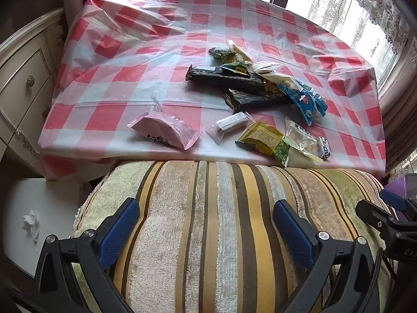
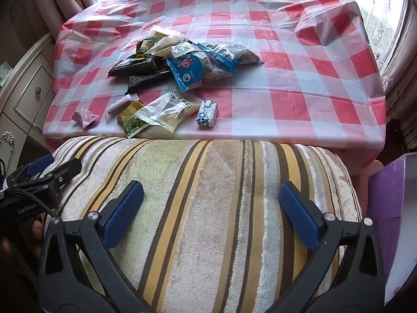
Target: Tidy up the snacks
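Note:
Several wrapped snacks lie in a heap point(image 1: 258, 83) point(image 2: 182, 65) on a table with a red-and-white checked cloth point(image 1: 146, 60) point(image 2: 286, 78). Nearer the front edge lie a pink packet point(image 1: 164, 131) point(image 2: 84, 117), a silver bar point(image 1: 230, 126) point(image 2: 121, 105), a yellow-green packet point(image 1: 263, 138) point(image 2: 131, 118), a clear white packet point(image 2: 169, 112) and a small blue-white candy point(image 1: 323, 147) point(image 2: 207, 113). My left gripper point(image 1: 206, 224) hangs open over a striped cushion, empty. My right gripper point(image 2: 212, 214) is open and empty too, short of the table.
A striped cushion point(image 1: 221, 221) point(image 2: 208, 208) fills the foreground before the table edge. A cream drawer cabinet point(image 1: 23, 83) stands left, a purple box point(image 2: 385, 208) right. A crumpled tissue point(image 1: 31, 224) lies on a white surface at lower left. Curtains and windows lie behind.

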Tool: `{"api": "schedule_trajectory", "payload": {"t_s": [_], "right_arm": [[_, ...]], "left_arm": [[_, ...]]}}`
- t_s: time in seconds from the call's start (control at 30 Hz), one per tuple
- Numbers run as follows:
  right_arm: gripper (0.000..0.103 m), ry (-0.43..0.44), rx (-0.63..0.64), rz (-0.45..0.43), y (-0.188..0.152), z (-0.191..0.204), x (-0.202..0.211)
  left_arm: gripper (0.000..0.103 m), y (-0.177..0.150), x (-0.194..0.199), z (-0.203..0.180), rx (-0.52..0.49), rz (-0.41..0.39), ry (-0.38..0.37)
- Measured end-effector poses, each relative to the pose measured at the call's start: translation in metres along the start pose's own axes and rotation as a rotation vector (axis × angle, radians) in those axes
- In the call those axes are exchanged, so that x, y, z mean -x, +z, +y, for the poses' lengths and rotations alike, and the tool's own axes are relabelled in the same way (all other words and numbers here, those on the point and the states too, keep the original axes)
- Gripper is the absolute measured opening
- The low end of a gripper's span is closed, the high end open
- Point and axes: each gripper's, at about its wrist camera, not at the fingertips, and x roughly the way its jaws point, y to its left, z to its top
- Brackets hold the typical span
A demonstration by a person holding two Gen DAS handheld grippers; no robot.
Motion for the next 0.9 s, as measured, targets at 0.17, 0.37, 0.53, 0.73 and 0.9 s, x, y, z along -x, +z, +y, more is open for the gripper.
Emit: {"api": "schedule_trajectory", "payload": {"t_s": [0.17,0.37,0.53,0.73,0.9], "right_arm": [[0.103,0.000,0.000,-0.001,-0.0003,-0.0003,0.0000],[0.103,-0.002,-0.001,-0.001,-0.0004,-0.0004,0.0002],[0.103,-0.002,-0.001,0.000,0.0002,-0.0001,-0.0001],[0.103,-0.002,0.001,0.000,0.0002,-0.0004,-0.0003],[0.103,-0.003,0.000,0.001,0.0001,-0.0002,-0.0004]], "left_arm": [[0.103,-0.0010,-0.0019,-0.0029,0.011,0.017,0.000],[0.103,-0.0043,-0.0060,-0.0014,0.030,0.017,-0.006],[0.103,-0.0051,-0.0049,-0.0012,0.028,0.015,-0.002],[0.103,-0.0052,-0.0036,-0.0015,0.030,0.022,-0.010],[0.103,-0.0035,-0.0045,-0.0007,0.031,0.030,-0.019]]}}
